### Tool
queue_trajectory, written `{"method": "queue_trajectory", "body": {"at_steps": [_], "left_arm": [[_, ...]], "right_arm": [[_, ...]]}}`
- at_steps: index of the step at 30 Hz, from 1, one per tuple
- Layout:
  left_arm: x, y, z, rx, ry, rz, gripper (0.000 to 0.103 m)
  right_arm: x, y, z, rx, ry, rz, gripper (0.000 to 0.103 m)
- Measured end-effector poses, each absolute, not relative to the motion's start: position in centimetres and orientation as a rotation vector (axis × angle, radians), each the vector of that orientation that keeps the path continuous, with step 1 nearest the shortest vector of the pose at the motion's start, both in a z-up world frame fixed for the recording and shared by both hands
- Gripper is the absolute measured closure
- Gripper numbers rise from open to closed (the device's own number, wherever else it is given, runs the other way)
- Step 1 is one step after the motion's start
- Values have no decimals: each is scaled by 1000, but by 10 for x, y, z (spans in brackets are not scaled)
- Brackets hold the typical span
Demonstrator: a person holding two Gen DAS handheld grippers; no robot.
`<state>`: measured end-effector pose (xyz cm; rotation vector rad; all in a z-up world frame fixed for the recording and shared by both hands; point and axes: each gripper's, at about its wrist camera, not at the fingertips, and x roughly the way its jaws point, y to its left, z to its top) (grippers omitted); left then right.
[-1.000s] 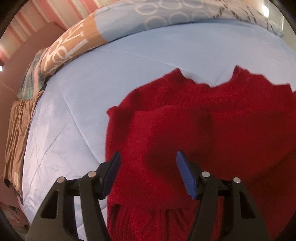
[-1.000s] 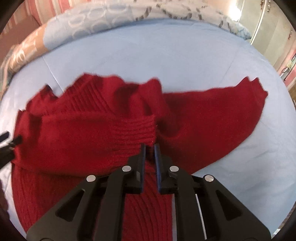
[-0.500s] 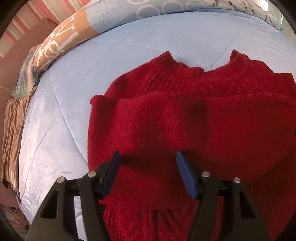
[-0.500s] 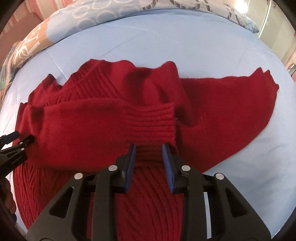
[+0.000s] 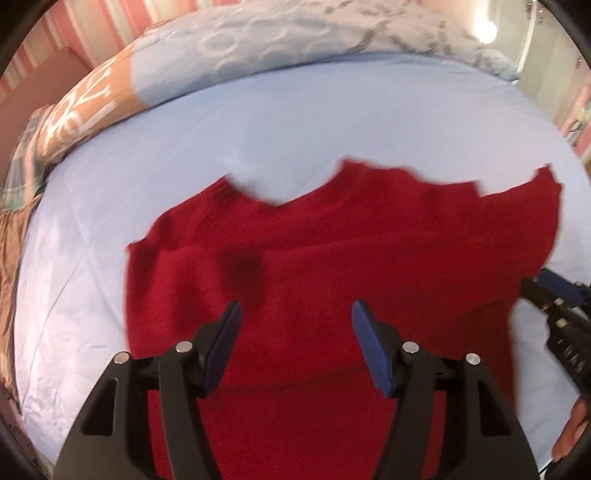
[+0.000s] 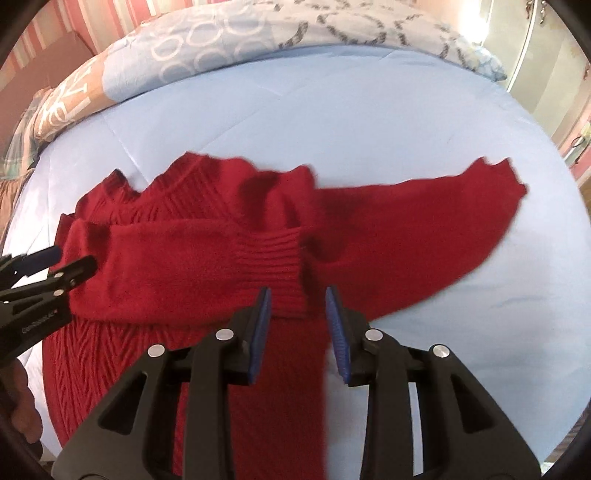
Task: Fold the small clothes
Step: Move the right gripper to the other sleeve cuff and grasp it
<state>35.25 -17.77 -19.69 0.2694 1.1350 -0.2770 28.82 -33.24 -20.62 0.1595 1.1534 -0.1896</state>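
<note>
A red knit sweater (image 6: 192, 258) lies on the light blue bedcover (image 6: 332, 110). Its left sleeve is folded across the chest, with the ribbed cuff (image 6: 273, 262) near the middle. The right sleeve (image 6: 424, 221) lies stretched out to the right. My right gripper (image 6: 299, 295) is open and empty, just in front of the cuff. My left gripper (image 5: 295, 314) is open and empty above the sweater's (image 5: 332, 277) left side. It also shows at the left edge of the right wrist view (image 6: 70, 258). The right gripper's tip shows at the right of the left wrist view (image 5: 546, 286).
Patterned pillows (image 6: 258, 33) line the head of the bed. A brown and orange blanket (image 5: 74, 107) lies at the far left. A pale door or wardrobe (image 6: 546, 48) stands beyond the bed's right side. Blue cover surrounds the sweater.
My right gripper has opened and let go of the cuff, which now lies on the chest. Both grippers have pulled back a little from the sweater.
</note>
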Motion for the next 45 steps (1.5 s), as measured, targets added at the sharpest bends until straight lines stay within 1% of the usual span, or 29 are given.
{"method": "queue_trajectory", "body": {"at_steps": [6,10,19,22,39,45], "left_arm": [[338,-238,-184,303,1067,-357,40],[335,-264,-189,337,1031,-363,40],[373,-306,-209,390,1010,-326,40],[383,-315,-217,393,1015,-317,40],[419,-337,-252,430,1026,-269,40],[432,-349,-259,435,1021,-256,40]], "right_arm": [[259,-378,-174,166,1111,-255,68],[240,-410,-168,218,1097,-274,62],[225,-492,-188,373,1086,-286,62],[233,-519,-204,447,1078,-282,62],[282,-646,-260,639,1032,-349,61],[296,-666,-291,705,1069,-345,59]]}}
